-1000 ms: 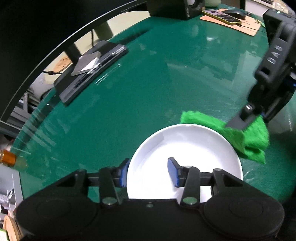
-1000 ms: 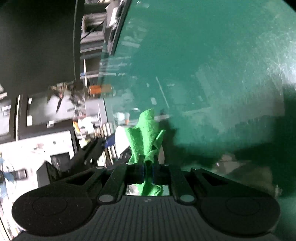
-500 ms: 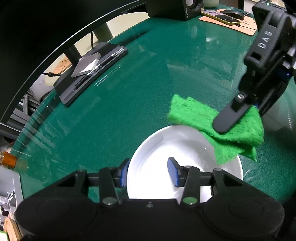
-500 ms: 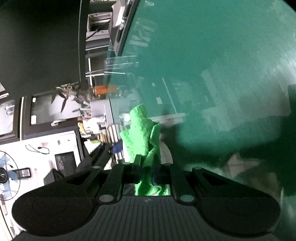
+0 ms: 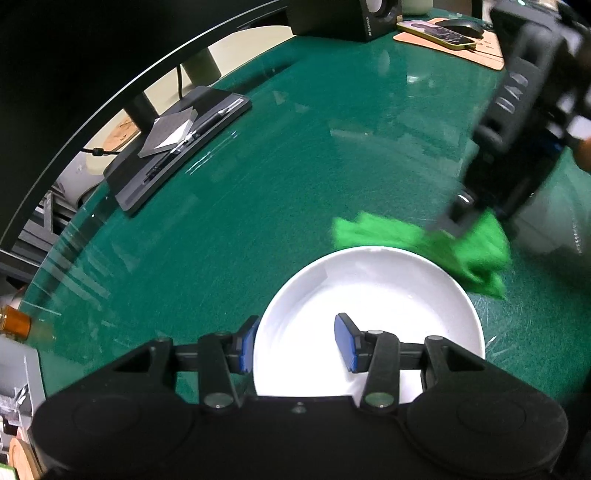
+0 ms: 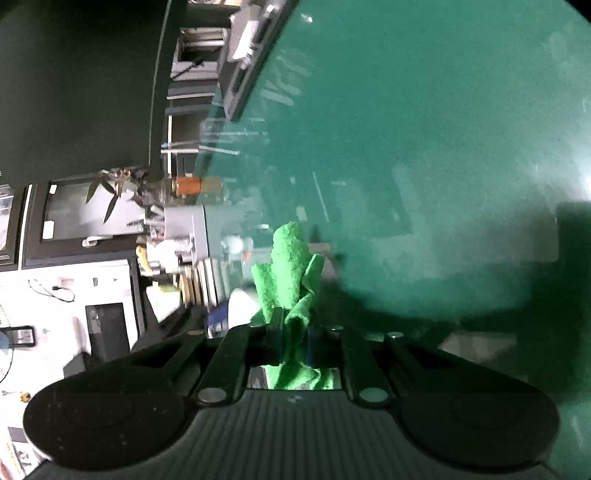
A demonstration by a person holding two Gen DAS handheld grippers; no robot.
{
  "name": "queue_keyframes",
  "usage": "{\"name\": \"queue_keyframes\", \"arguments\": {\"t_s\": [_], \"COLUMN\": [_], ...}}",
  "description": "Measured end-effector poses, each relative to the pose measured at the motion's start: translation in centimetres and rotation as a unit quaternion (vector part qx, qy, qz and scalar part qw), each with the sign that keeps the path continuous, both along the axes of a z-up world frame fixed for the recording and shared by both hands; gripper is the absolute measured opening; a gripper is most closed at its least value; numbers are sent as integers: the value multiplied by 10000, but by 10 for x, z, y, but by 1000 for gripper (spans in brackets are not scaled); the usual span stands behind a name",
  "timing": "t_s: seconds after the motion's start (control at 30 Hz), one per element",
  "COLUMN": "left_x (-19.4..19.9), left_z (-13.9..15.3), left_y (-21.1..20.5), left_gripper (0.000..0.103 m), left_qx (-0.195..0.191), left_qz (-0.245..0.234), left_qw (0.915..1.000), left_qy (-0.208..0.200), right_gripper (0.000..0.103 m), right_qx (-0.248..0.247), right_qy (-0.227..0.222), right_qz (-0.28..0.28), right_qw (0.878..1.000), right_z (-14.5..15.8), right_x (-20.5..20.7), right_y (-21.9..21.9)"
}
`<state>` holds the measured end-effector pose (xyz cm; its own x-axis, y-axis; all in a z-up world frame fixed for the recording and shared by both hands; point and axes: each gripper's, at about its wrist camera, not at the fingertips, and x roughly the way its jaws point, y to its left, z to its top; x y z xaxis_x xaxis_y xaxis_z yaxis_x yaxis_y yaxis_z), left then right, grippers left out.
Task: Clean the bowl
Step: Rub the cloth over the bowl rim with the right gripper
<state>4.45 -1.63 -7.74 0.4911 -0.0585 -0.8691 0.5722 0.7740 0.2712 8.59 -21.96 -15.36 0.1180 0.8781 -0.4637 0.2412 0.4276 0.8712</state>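
Tabletop (image 5: 258, 192): green, glossy.
Left tongs (image 5: 295, 341): straddle the bowl (image 5: 369, 288) rim; contact unclear.
Right tongs (image 6: 293, 328): clamped on cloth (image 5: 424, 240), at bowl's far-right rim.

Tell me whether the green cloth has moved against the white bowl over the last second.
Yes. The green cloth swung in over the white bowl's far rim, then slid back, now lying just beyond that rim.

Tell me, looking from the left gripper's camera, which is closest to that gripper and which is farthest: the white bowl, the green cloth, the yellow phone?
1. White bowl: its rim sits between the left gripper fingers.
2. Green cloth: just beyond the bowl's far right rim, pinched by the right gripper.
3. Yellow phone: at the table's far edge, upper right.
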Motion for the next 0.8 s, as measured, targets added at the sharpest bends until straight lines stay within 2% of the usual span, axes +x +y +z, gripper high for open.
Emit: {"name": "queue_keyframes", "arguments": {"t_s": [0.1, 0.27, 0.33, 0.57, 0.8], "left_x": [0, -1, -1, 2, 2], "left_z": [0, 0, 0, -1, 0], "left_y": [0, -1, 0, 5, 2], "left_gripper": [43, 43, 43, 44, 44], "left_qx": [12, 28, 15, 5, 40], "left_qz": [-3, 13, 0, -140, -104], "left_qw": [10000, 10000, 10000, 9999, 9999], "left_qy": [2, 2, -2, -13, 7], "right_gripper": [11, 11, 11, 11, 10], "right_qx": [-86, -183, -191, -154, -400], "right_qy": [61, -158, -295, -267, -458], "right_qz": [-48, 1, 120, 653, 589], "right_qw": [9999, 9997, 9993, 9974, 9964], "right_z": [-5, -6, 0, 6, 7], "right_x": [0, 22, 27, 10, 35], "right_y": [2, 17, 20, 3, 22]}}
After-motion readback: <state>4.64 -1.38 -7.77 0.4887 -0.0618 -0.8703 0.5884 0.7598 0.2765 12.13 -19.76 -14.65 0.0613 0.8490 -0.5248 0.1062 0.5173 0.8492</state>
